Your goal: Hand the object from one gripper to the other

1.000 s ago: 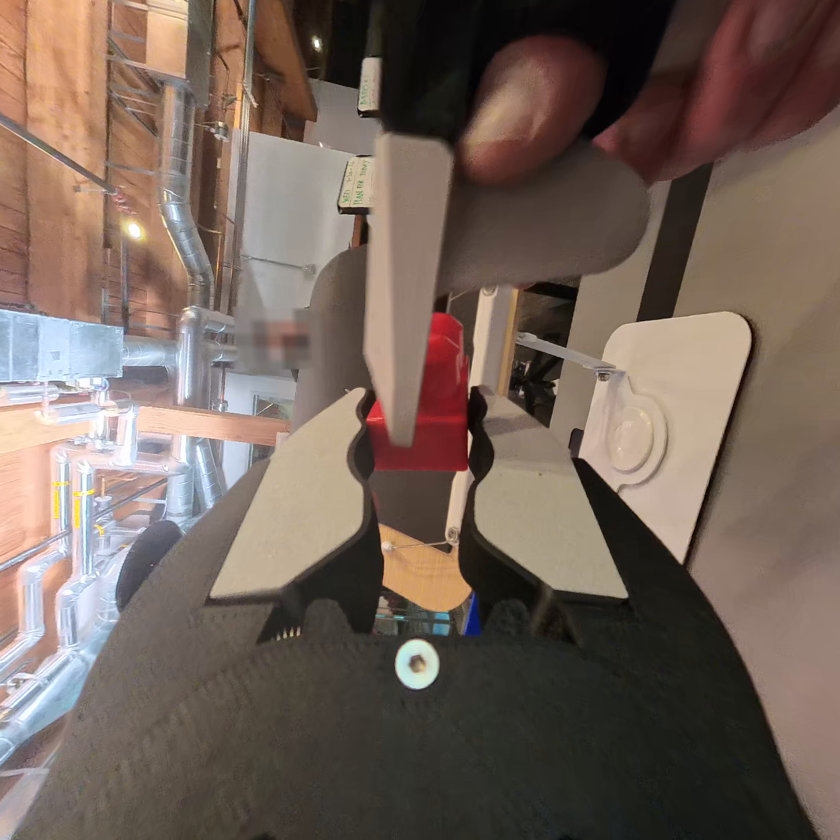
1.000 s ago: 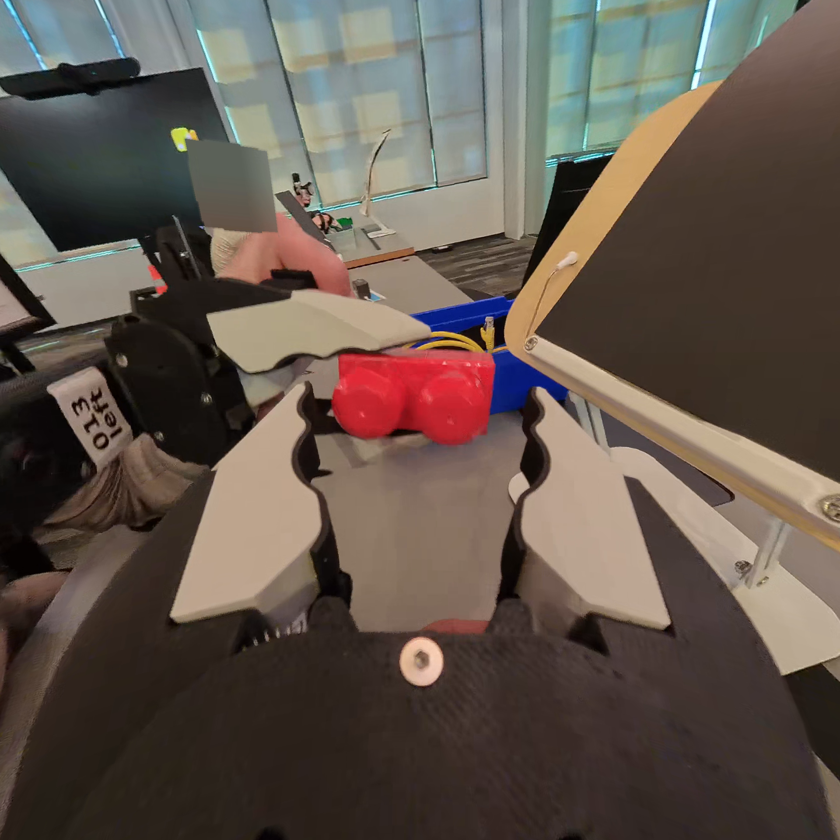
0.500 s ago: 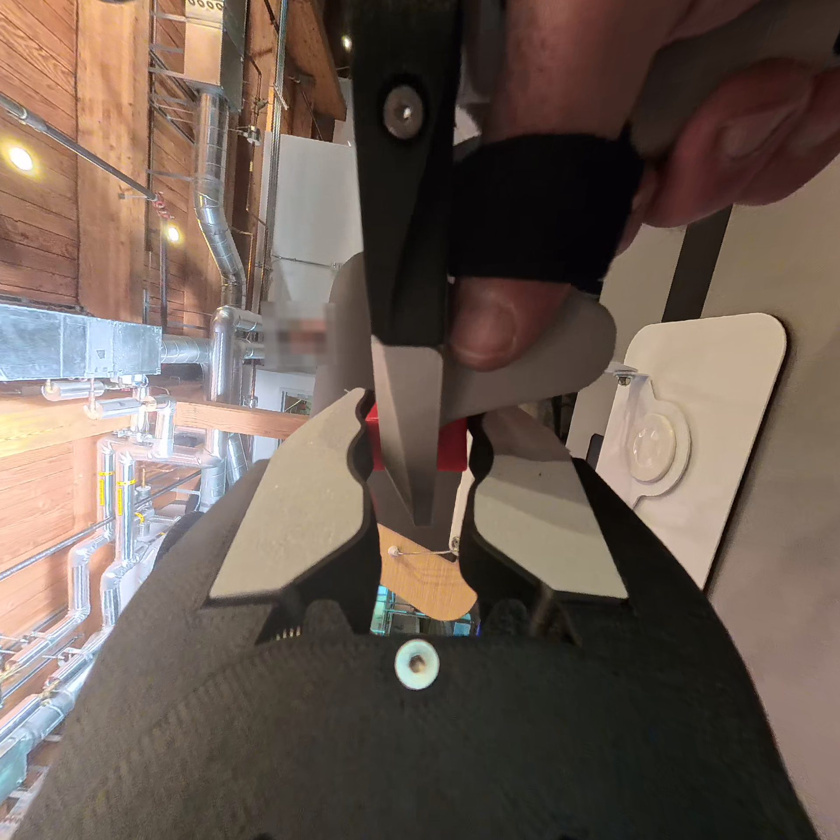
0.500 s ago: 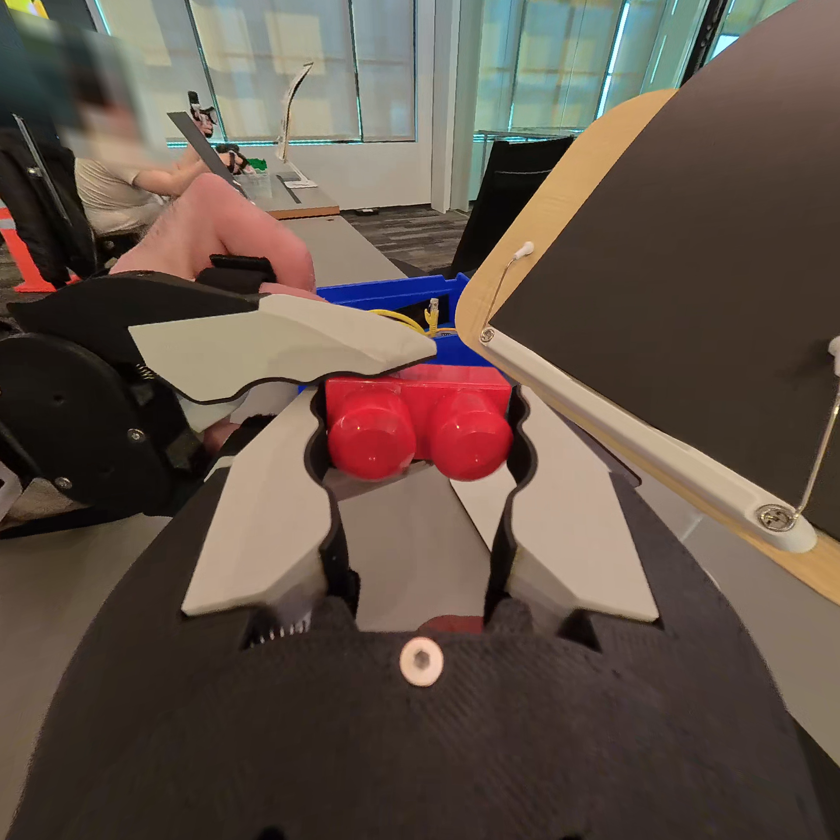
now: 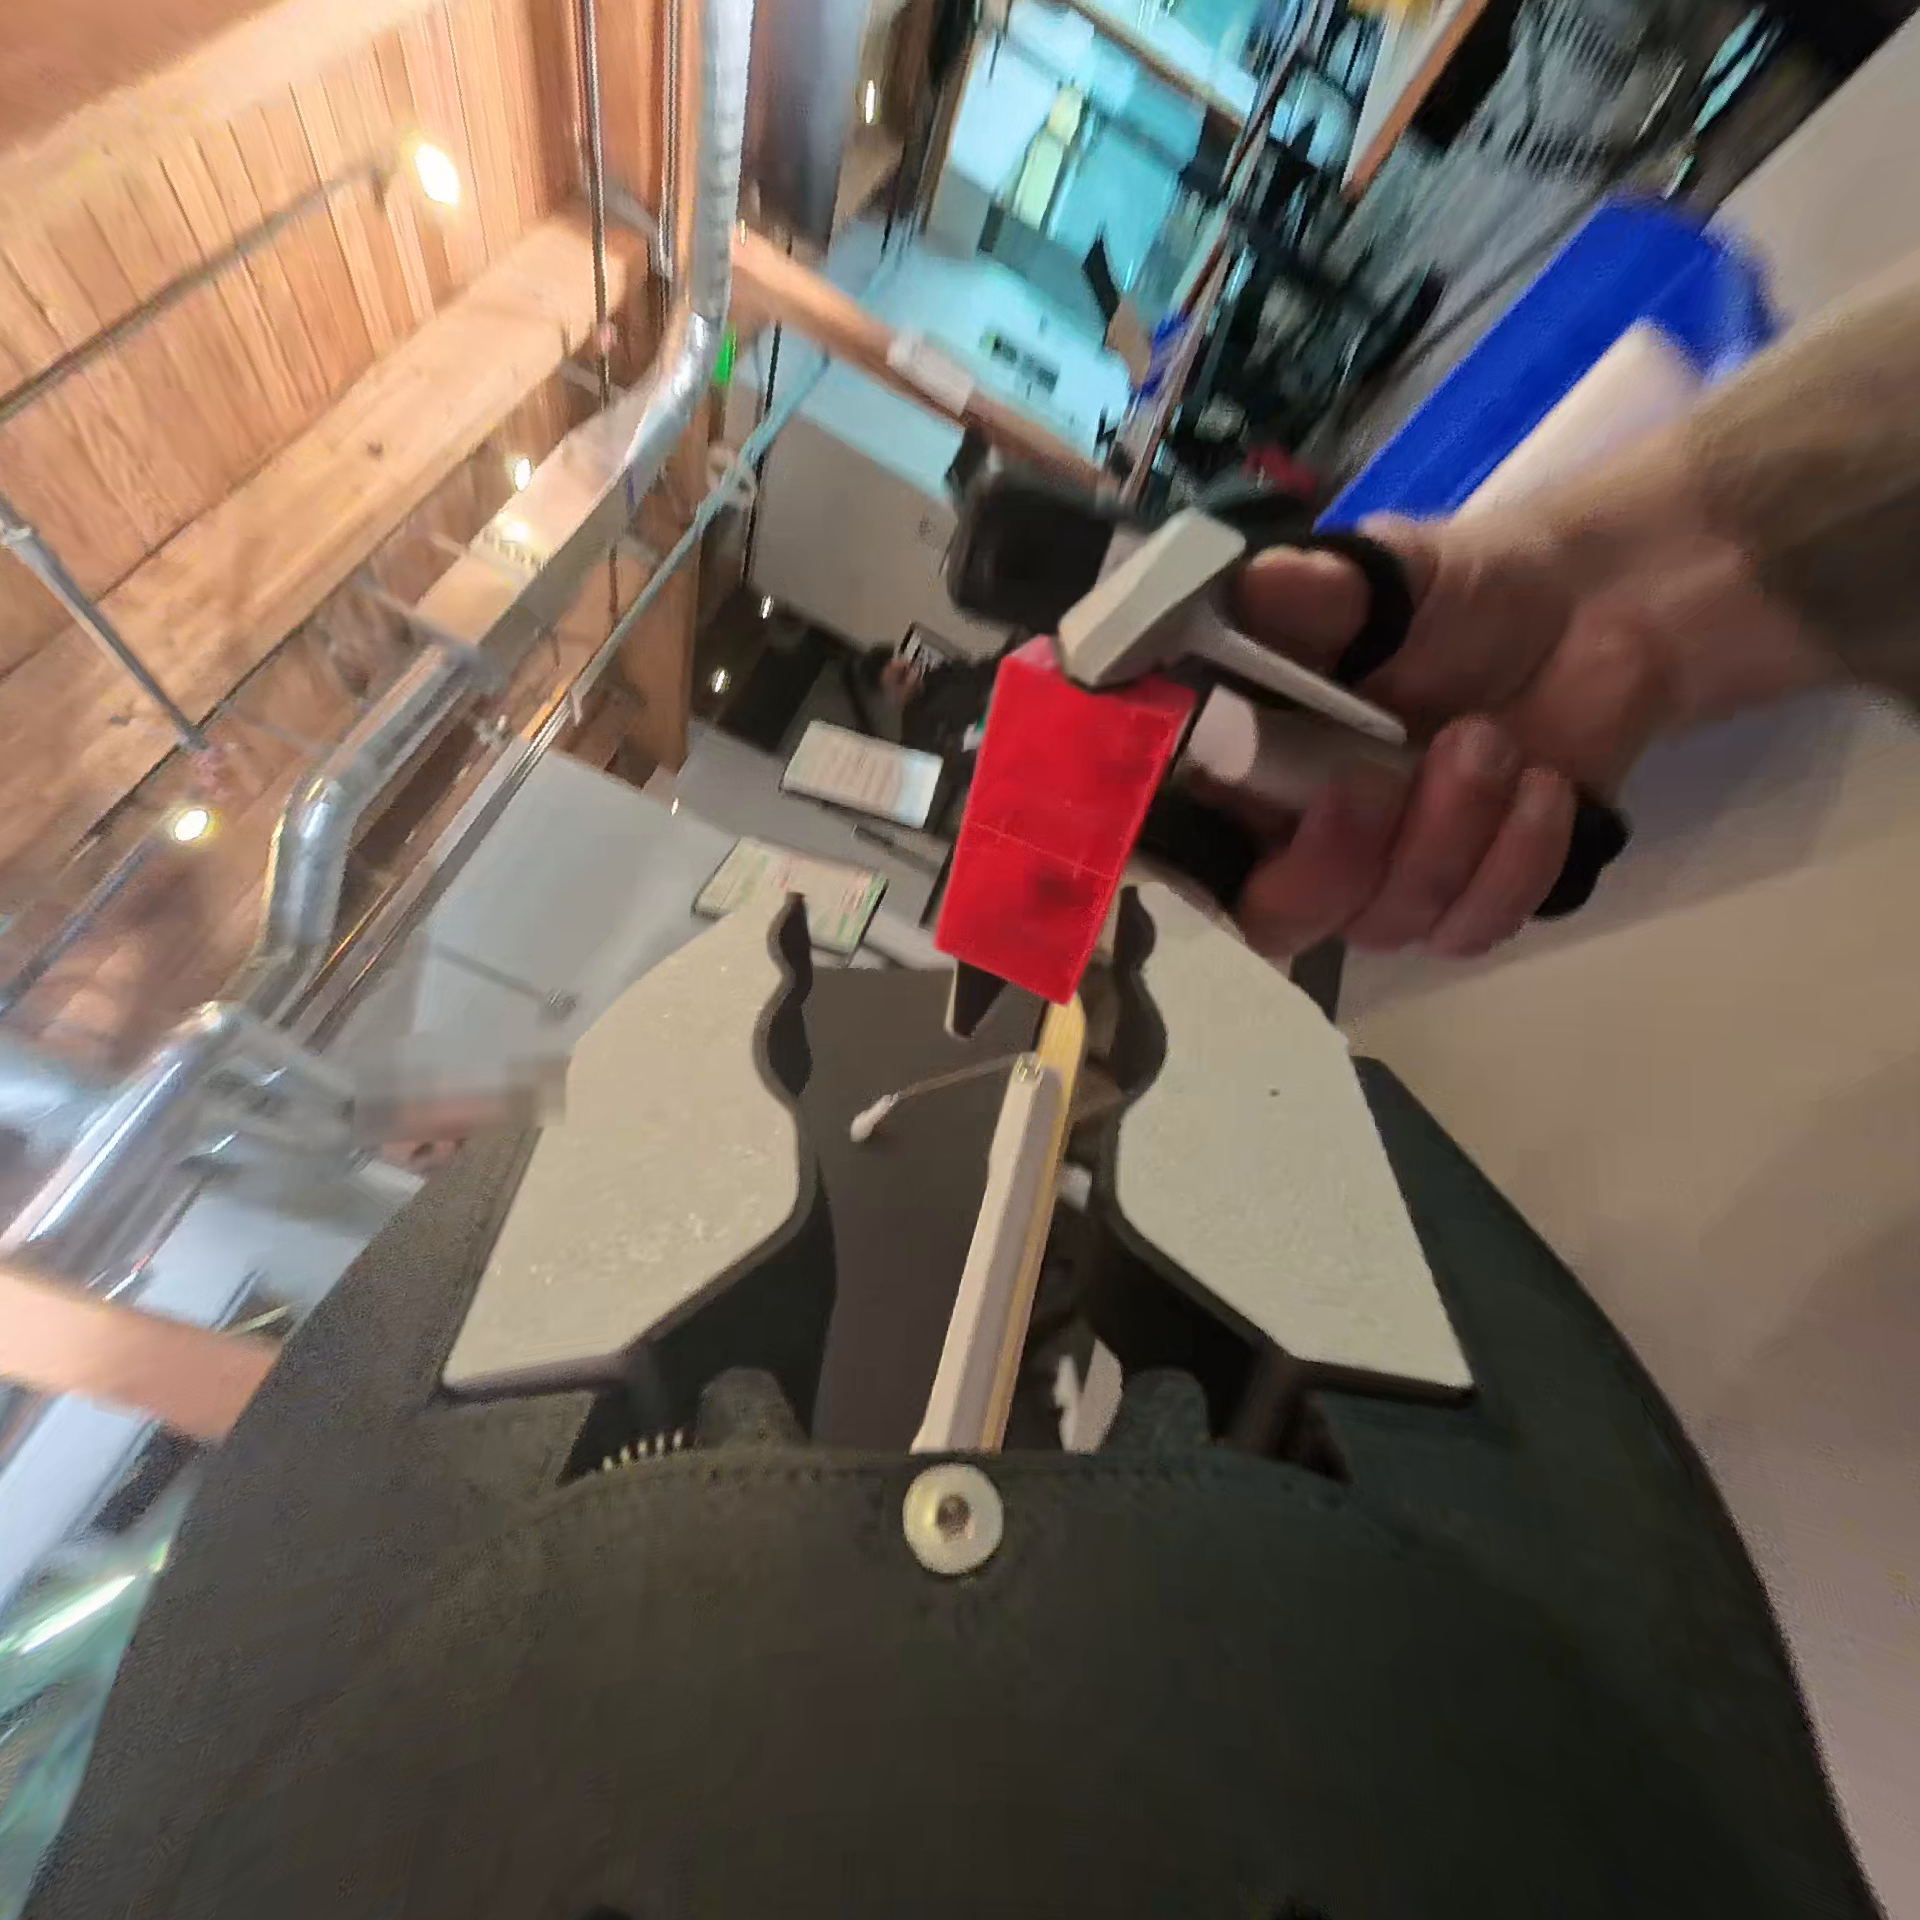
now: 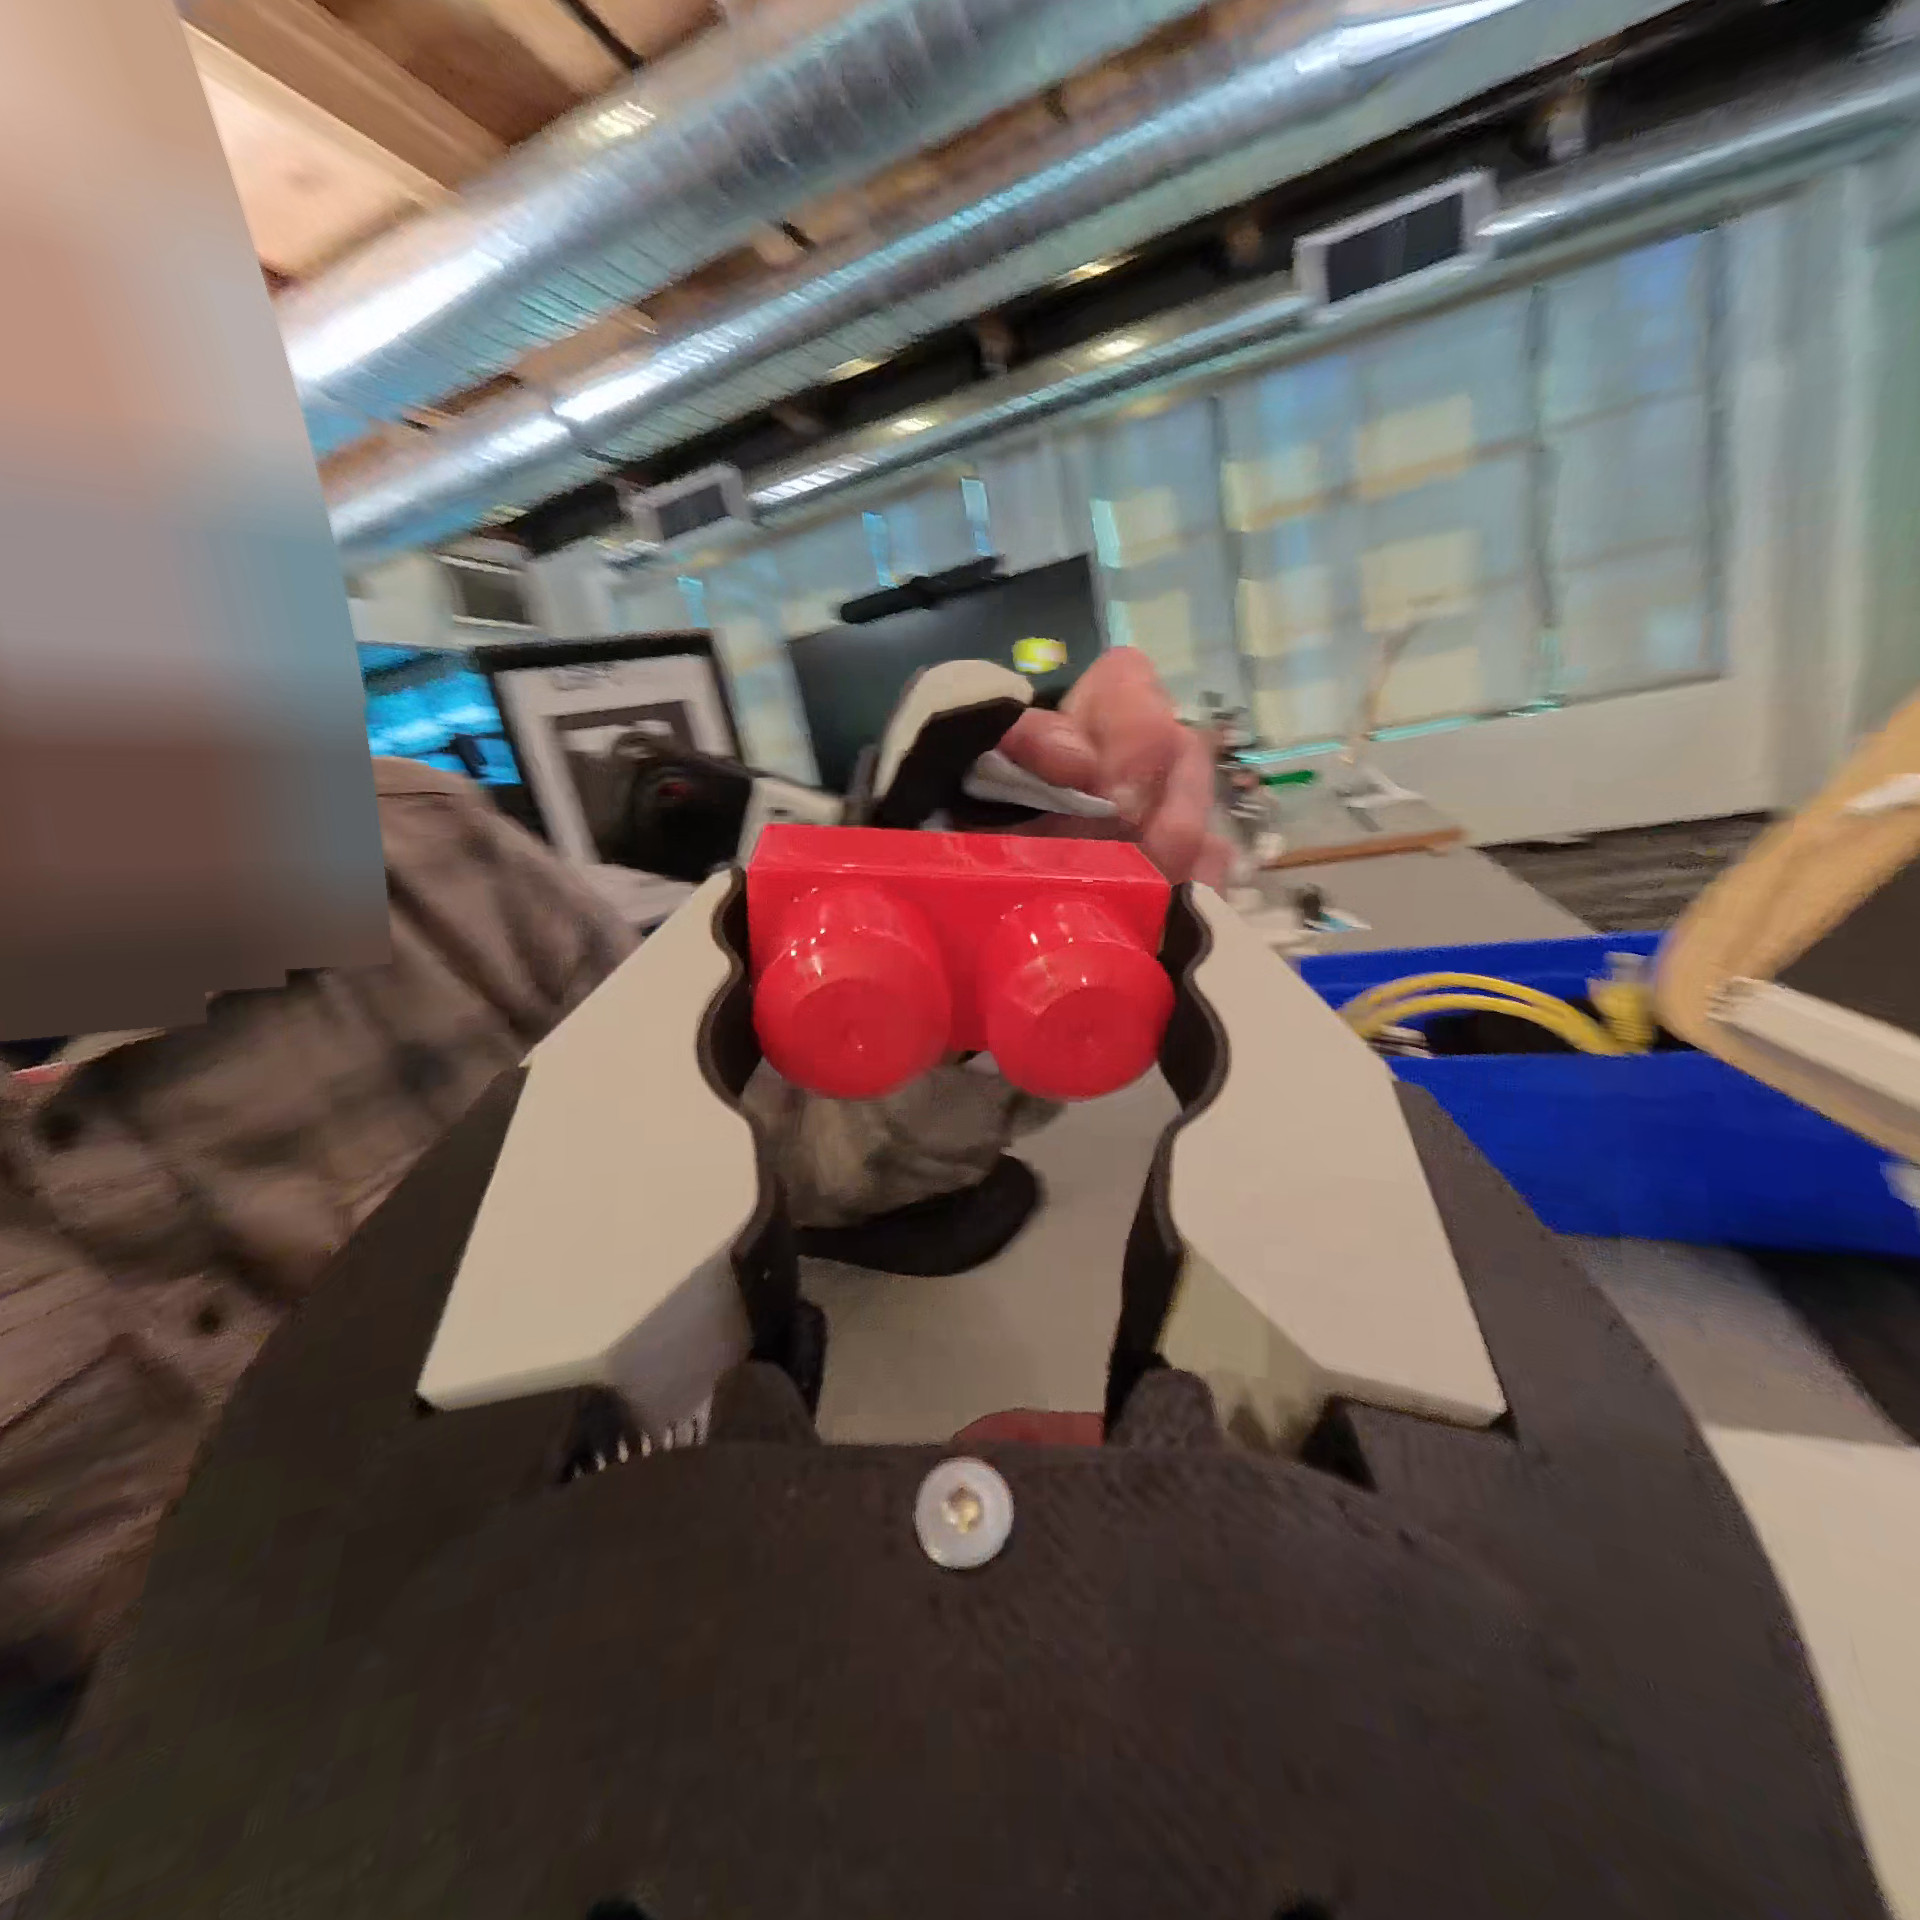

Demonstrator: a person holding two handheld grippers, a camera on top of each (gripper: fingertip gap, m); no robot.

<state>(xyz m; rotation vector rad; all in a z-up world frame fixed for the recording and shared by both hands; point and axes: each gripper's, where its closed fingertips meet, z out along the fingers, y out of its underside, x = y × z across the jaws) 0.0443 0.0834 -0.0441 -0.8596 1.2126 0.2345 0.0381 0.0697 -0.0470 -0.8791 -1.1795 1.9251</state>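
The red two-stud brick (image 6: 956, 966) is clamped by its ends between the jaws of my right gripper (image 6: 956, 914), studs facing the camera. In the left wrist view the brick (image 5: 1049, 821) hangs in the right gripper, whose grey finger (image 5: 1143, 592) presses on its top end; a hand holds that gripper. My left gripper (image 5: 961, 966) is open and empty, just short of the brick's lower end. The left gripper (image 6: 956, 727) also shows behind the brick in the right wrist view, held by a hand.
A blue bin (image 6: 1558, 1122) with yellow cables stands at the right on the grey table (image 5: 1662, 1143). A black board with a wooden edge on a white stand (image 5: 997, 1226) lies under the left gripper. A person in a patterned shirt (image 6: 312, 1091) is at the left.
My left gripper has opened and let go of the brick. My right gripper has shut on it and holds it alone. Both grippers have swung apart, and the views are blurred.
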